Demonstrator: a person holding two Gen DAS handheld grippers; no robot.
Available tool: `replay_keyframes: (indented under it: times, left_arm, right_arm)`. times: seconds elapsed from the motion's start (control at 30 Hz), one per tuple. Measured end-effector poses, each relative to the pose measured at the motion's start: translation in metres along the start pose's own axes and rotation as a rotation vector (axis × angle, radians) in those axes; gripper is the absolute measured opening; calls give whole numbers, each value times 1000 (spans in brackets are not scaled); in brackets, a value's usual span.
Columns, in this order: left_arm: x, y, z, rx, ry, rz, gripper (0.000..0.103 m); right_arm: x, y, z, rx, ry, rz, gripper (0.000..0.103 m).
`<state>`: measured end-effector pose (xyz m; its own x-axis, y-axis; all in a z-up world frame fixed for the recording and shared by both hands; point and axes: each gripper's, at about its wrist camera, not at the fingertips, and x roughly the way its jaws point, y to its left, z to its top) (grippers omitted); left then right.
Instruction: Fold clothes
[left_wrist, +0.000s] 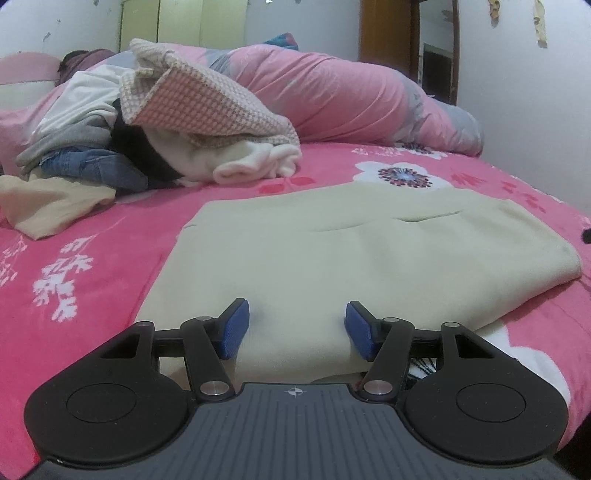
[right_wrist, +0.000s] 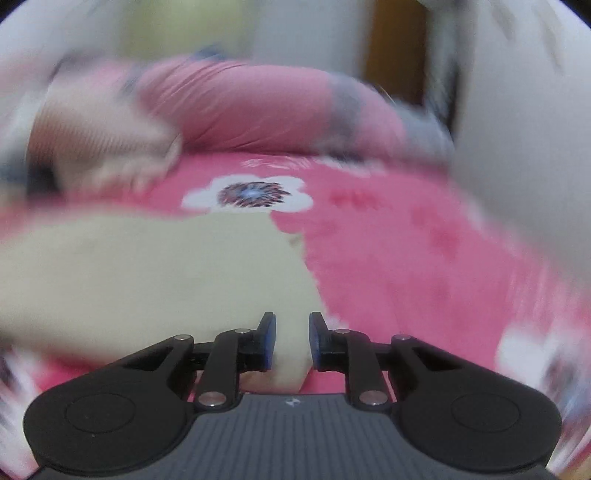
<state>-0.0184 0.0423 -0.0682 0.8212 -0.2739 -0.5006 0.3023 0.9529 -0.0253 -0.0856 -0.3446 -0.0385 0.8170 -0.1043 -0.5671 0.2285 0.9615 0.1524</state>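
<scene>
The left wrist view sits low over the near edge of the flat cream folded garment (left_wrist: 332, 251), looking forward across the pink flowered bed cover (left_wrist: 92, 251) toward the rolled pink quilt (left_wrist: 332, 96) and the white wall (left_wrist: 517, 74) behind it. The right wrist view looks the same way from just as low, but further right, with the cream garment (right_wrist: 147, 269) on its left, and it is heavily blurred. Both views share the garment, the white flower print (left_wrist: 402, 175) (right_wrist: 251, 194), the quilt (right_wrist: 258, 107) and the bed cover (right_wrist: 424, 266).
</scene>
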Motion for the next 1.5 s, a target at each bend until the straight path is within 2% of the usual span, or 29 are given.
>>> replay_keyframes:
  times: [0.1, 0.13, 0.2, 0.27, 0.37, 0.43, 0.53, 0.6, 0.67, 0.7, 0.8, 0.83, 0.97, 1.2, 1.23, 1.3, 1.37, 1.4, 1.43, 1.5]
  left_arm:
    - [0, -1, 0, -3, -2, 3, 60]
    - [0, -1, 0, -1, -1, 4, 60]
    - [1, -1, 0, 4, 1, 5, 60]
    - [1, -1, 1, 4, 3, 4, 60]
    - [1, 0, 1, 4, 5, 2, 60]
    - [1, 0, 1, 11, 5, 3, 60]
    - [1, -1, 2, 23, 9, 4, 61]
    - [2, -3, 3, 32, 13, 10, 61]
    - [2, -4, 3, 42, 15, 20, 62]
    - [3, -5, 3, 45, 14, 25, 62]
    - [4, -8, 2, 56, 14, 38, 62]
    - [4, -9, 3, 61, 14, 42, 62]
    - [4, -11, 4, 95, 20, 49, 62]
    - [3, -13, 4, 127, 15, 56, 62]
    - [3, -13, 4, 125, 14, 54, 62]
    - [3, -12, 4, 124, 14, 50, 62]
    - [4, -11, 4, 125, 14, 45, 62]
    - [4, -11, 4, 124, 13, 43, 62]
    - [4, -11, 4, 124, 11, 41, 62]
    - [3, -11, 3, 120, 8, 39, 62]
  right_arm:
    - [4, -53, -15, 462, 103, 186, 26]
    - [6, -61, -19, 542, 125, 217, 26]
    - [9, -66, -21, 557, 147, 211, 29]
    - [10, -60, -16, 448, 156, 141, 39]
    - [16, -54, -11, 323, 187, 147, 41]
    - [22, -43, -13, 152, 222, 160, 41]
    - [28, -22, -19, -193, 244, 136, 40]
    - [30, -12, -24, -350, 242, 135, 40]
    - [31, -5, -24, -443, 223, 152, 39]
    - [32, -3, -23, -482, 214, 164, 36]
    - [36, 4, -20, -607, 186, 198, 16]
    - [34, 7, -20, -677, 171, 202, 13]
    - [15, 24, -28, -1044, 54, 154, 9]
    - [38, 18, -79, -1390, 23, -32, 6]
    - [39, 16, -83, -1401, 19, -53, 6]
    - [33, 8, -69, -1275, 19, -101, 6]
    - [23, 2, -59, -1237, -16, -199, 6]
    - [17, 1, -50, -1187, -31, -216, 6]
    - [10, 2, -41, -1129, -53, -226, 6]
    - [-9, 10, -22, -958, -124, -168, 7]
